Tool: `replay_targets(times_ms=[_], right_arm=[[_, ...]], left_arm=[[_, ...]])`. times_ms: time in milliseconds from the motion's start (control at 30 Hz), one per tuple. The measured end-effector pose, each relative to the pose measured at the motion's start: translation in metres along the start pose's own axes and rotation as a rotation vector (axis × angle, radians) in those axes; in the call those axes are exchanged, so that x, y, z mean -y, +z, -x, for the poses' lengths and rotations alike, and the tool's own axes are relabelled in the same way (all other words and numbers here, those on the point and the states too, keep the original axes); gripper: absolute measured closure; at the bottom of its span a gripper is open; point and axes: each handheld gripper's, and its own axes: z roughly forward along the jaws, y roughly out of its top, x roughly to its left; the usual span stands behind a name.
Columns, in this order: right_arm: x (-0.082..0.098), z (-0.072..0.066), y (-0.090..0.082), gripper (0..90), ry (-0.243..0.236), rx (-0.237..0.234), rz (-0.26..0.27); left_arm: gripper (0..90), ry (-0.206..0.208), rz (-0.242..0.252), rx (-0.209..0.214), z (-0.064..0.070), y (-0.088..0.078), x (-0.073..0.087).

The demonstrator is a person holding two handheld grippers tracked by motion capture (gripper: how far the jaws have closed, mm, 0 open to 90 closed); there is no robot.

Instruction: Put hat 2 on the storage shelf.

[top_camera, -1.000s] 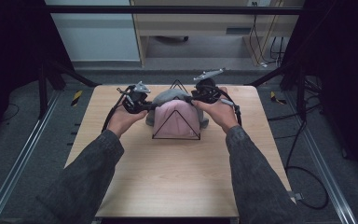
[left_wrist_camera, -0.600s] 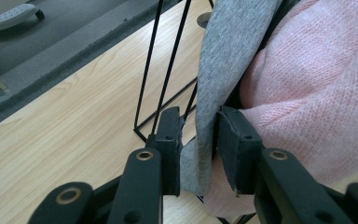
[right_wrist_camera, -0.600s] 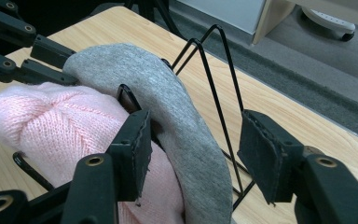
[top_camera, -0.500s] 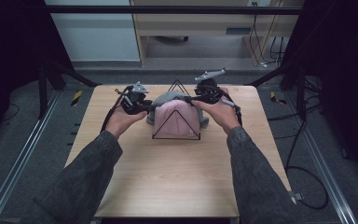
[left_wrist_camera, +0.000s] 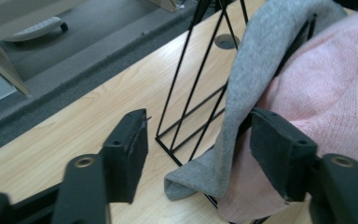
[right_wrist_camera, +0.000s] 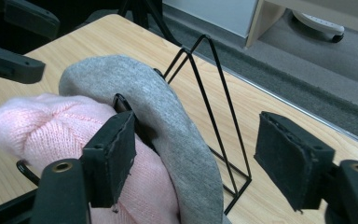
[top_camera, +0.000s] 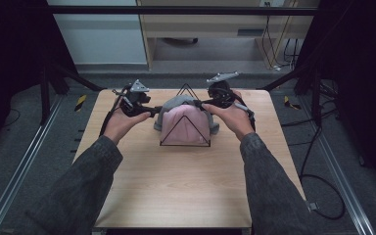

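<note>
A black wire rack of triangular frames stands at the table's far middle. A pink knit cloth hangs over it, with a grey cloth draped behind that. My left gripper is at the rack's left end. Its jaws have just been opening, and the grey cloth's hanging edge lies loose between them beside the pink knit. My right gripper is at the right end. Its jaws have also been opening, and they stand apart around the grey fold without pinching it.
The wooden table stretches bare towards the person. It has a small round hole beyond the rack. Dark floor, metal rails and trailing cables surround the table. A pale cabinet stands at the back.
The left gripper has shifted slightly left, away from the rack. The right hand, the rack and both cloths sit as before.
</note>
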Motion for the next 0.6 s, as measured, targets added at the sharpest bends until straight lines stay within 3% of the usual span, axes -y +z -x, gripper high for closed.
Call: replay_targets(times_ms=[233, 367, 500, 600], right_arm=[[-0.002, -0.001, -0.005, 21.9, 0.022, -0.002, -0.007], [0.002, -0.004, -0.013, 20.0, 0.016, 0.006, 0.001], [0.013, -0.008, -0.024, 18.8, 0.026, 0.022, 0.018], [0.026, -0.011, -0.034, 16.5, 0.038, 0.020, 0.023]], left_arm=[[19.2, -0.035, 0.006, 0.004, -0.002, -0.008, -0.002], [14.6, -0.020, -0.017, 0.007, 0.005, -0.017, 0.001], [12.7, -0.019, -0.032, 0.019, 0.015, -0.030, 0.014], [10.5, 0.004, -0.041, 0.017, 0.023, -0.042, 0.028]])
